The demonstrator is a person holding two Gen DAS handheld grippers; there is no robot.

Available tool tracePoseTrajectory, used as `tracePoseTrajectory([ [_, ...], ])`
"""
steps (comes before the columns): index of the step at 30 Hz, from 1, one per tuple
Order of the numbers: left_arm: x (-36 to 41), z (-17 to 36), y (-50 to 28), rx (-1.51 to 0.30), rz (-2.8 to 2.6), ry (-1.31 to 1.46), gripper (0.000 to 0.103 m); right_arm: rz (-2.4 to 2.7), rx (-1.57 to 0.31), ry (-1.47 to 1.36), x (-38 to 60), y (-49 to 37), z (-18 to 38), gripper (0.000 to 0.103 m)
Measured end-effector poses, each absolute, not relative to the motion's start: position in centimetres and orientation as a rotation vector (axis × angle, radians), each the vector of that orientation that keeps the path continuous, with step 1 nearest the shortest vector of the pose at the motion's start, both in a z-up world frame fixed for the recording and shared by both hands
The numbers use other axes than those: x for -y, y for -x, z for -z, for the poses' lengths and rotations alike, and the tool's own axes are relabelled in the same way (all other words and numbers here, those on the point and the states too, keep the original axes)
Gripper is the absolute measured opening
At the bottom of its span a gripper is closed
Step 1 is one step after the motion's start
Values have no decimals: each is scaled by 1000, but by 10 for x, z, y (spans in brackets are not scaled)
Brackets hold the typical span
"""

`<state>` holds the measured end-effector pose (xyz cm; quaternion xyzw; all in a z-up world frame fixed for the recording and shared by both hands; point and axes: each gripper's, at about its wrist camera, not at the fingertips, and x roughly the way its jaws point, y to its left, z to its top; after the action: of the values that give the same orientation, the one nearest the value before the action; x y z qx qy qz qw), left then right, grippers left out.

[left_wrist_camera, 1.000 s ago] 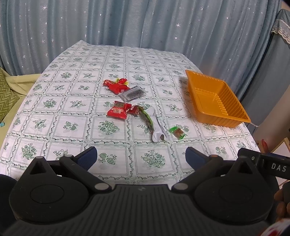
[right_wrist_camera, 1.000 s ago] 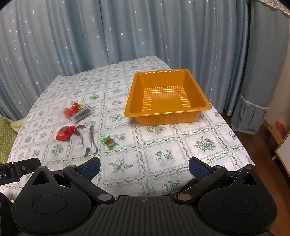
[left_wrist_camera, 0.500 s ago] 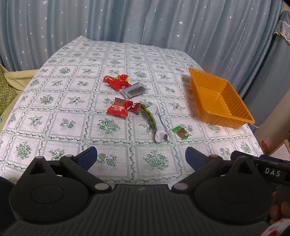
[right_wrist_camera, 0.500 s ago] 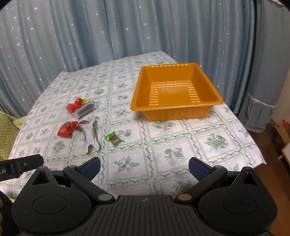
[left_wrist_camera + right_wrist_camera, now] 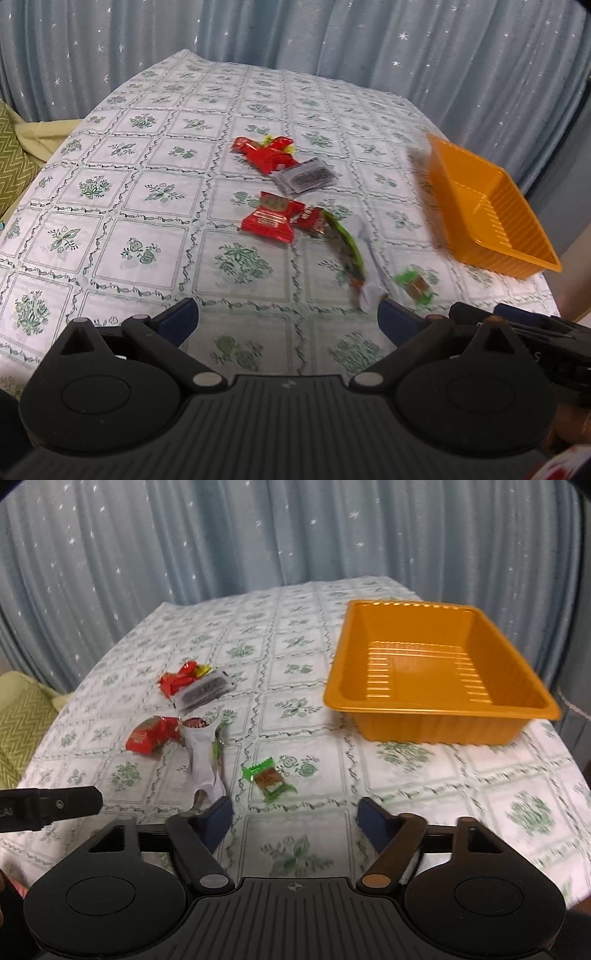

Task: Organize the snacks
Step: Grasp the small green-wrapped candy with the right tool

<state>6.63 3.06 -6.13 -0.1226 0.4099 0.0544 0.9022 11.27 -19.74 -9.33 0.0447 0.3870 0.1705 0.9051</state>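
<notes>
Both my hands have come down and forward since a moment ago, so the worktop (image 5: 424,775) and all the snacks look bigger and closer now. The right tongs (image 5: 295,814) were as wide as they go a second ago; now their jaws are closing, about half way in, with nothing between them, only cloth below. The left tongs (image 5: 288,319) are wide open with nothing in them, same as before. The orange tray (image 5: 439,723) has nothing in it and sits on the right side of the worktop, well apart from the snacks. The snacks lie in a loose bunch in the middle: a long white and green packet (image 5: 201,753), a grey packet (image 5: 203,694) with dark print I cannot read, a flat red packet (image 5: 269,219) with a label too small to read, a bunch of red wrappers (image 5: 264,153) touching the grey one, and a small green candy (image 5: 267,779) lying alone, just in front of the right tongs. I can see a few white letters on the side of each tongs, but they are cut off and blurry. The worktop has a white cloth with green flower squares. Behind it hangs a blue curtain (image 5: 258,535) with little white stars, and a green zigzag cushion (image 5: 13,162) peeks in at the left.
</notes>
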Motion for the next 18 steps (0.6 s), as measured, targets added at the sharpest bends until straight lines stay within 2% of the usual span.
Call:
tracePoseTrajectory([
  [4, -35, 70, -79, -849, -111, 272, 102, -390, -807, -50, 187, -133, 106, 63],
  [10, -34, 81, -96, -859, -96, 288, 102, -461, -810, 39, 169, -154, 122, 48],
  [12, -33, 83, -100, -855, -85, 292, 102, -470, -814, 67, 165, -159, 127, 39],
  [14, -32, 84, -103, -855, -65, 293, 93, -476, -817, 87, 161, -162, 130, 34],
  [18, -28, 86, -106, -854, -52, 280, 92, -486, -799, 123, 156, -162, 133, 21],
])
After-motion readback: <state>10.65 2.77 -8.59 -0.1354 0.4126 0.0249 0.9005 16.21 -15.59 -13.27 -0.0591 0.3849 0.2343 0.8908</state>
